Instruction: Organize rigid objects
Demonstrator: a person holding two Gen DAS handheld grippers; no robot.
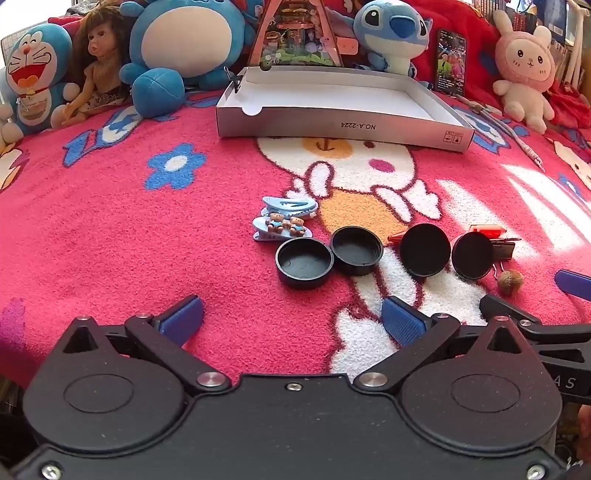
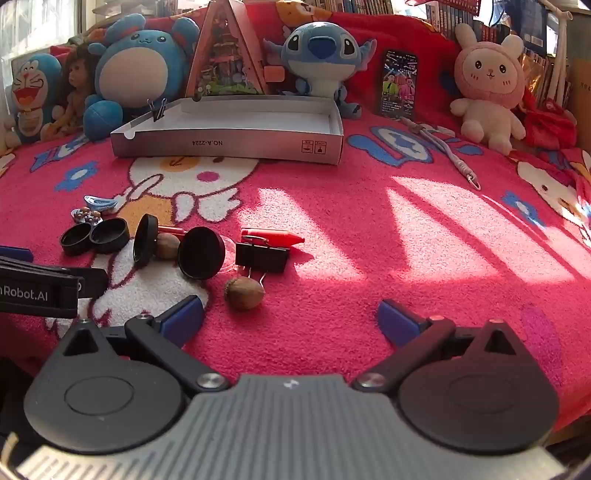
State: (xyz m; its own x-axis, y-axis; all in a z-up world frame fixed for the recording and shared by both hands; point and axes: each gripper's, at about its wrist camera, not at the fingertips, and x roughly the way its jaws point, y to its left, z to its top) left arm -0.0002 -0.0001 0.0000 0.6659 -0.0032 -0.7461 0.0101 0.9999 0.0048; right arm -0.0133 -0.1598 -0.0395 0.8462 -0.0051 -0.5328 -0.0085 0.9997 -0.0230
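Small objects lie on the pink blanket. Two black caps [image 1: 305, 262] [image 1: 356, 250] lie open side up; two more [image 1: 424, 249] [image 1: 473, 254] stand on edge. Two blue hair clips [image 1: 283, 218] lie behind them. A black binder clip [image 2: 261, 257], a red crayon [image 2: 273, 235] and two nuts [image 2: 244, 292] [image 2: 167, 245] lie nearby. A shallow grey box [image 1: 343, 125] stands open behind. My left gripper [image 1: 291, 323] is open and empty, just short of the caps. My right gripper [image 2: 291, 321] is open and empty, right of the near nut.
Plush toys, a doll [image 1: 98, 62], a triangular toy house [image 1: 295, 33] and a phone [image 2: 400, 83] line the back. A binder clip [image 2: 157, 109] sits on the box's left rim. A cord [image 2: 443, 151] lies right of the box. The left gripper shows at the right wrist view's left edge [image 2: 40, 288].
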